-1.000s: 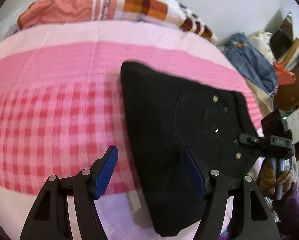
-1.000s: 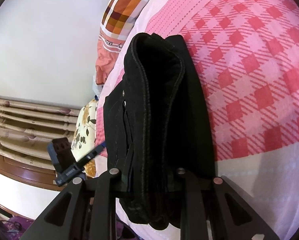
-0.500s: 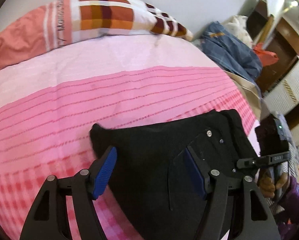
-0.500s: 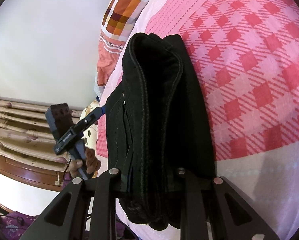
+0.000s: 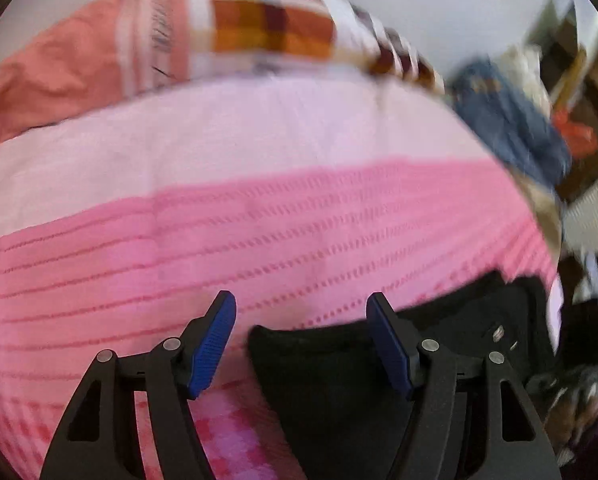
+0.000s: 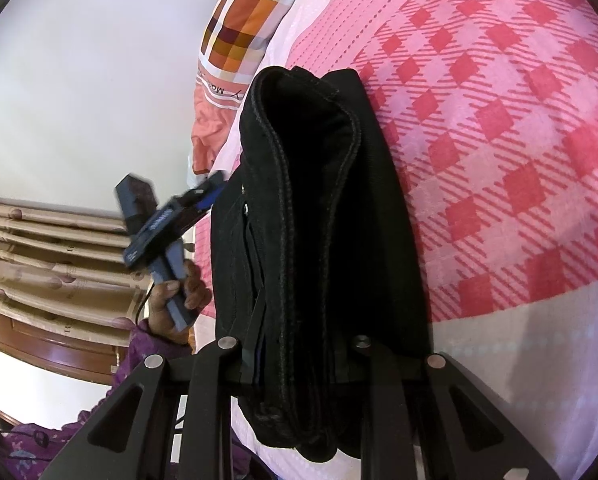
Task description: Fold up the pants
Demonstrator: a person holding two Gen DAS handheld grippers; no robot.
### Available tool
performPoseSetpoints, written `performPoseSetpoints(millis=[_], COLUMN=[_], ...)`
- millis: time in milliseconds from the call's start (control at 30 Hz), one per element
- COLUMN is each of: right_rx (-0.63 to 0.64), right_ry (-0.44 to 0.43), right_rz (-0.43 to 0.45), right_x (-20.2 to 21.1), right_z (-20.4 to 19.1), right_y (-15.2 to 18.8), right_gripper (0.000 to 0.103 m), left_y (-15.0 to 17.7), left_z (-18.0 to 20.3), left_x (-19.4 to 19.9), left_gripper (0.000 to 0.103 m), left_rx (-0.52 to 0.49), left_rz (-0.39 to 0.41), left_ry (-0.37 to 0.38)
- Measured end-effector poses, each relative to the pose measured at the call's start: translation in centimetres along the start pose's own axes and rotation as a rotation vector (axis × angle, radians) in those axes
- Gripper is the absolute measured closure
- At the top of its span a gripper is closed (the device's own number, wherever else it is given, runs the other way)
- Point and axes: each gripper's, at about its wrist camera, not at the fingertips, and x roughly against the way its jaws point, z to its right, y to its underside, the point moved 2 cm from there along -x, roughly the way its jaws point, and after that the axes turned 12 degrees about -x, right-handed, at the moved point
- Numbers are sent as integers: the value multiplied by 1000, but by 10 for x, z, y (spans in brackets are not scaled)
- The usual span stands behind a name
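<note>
Clamping a thick stack of folded black pants [image 6: 323,240], the right gripper [image 6: 303,364] has its jaws closed on the bundle's near end; stitched seams run lengthwise along the heavy, matte layers, and the far end forms a rounded fold. The bundle lies on the bed [image 6: 499,140], whose cover is a soft pink weave with red checks and a pale band. The left gripper [image 5: 301,344] hovers low over the pants' far corner [image 5: 339,380] with jaws spread wide, blue ribbed pads [image 5: 213,346] holding nothing. From the right wrist view, the left hand [image 6: 175,300] grips its handle, tilted. A patchwork pillow [image 5: 259,28] sits beyond.
</note>
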Motion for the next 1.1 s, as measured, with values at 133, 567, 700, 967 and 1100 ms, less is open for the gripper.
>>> performPoseSetpoints(millis=[133,567,700,967,1100], right_rx=[0,26,27,45,77], right_ry=[-1,47,65,123,163], right_rz=[0,0,6,49,105], right_x=[0,-3,-5,3,14], right_z=[0,-12,-18,-27,-35], right_y=[0,0,-1,-4,-7], right_gripper=[85,82,79,69,56], left_y=[22,115,120,124,123], left_z=[2,65,70,78,80], left_x=[39,64,58,55,55], left_gripper=[35,34,34,26,23], left_rx=[68,39,28,-23,-43], left_rz=[58,-14,-41,-65,-69], left_ry=[61,-64,-118,-215,-246])
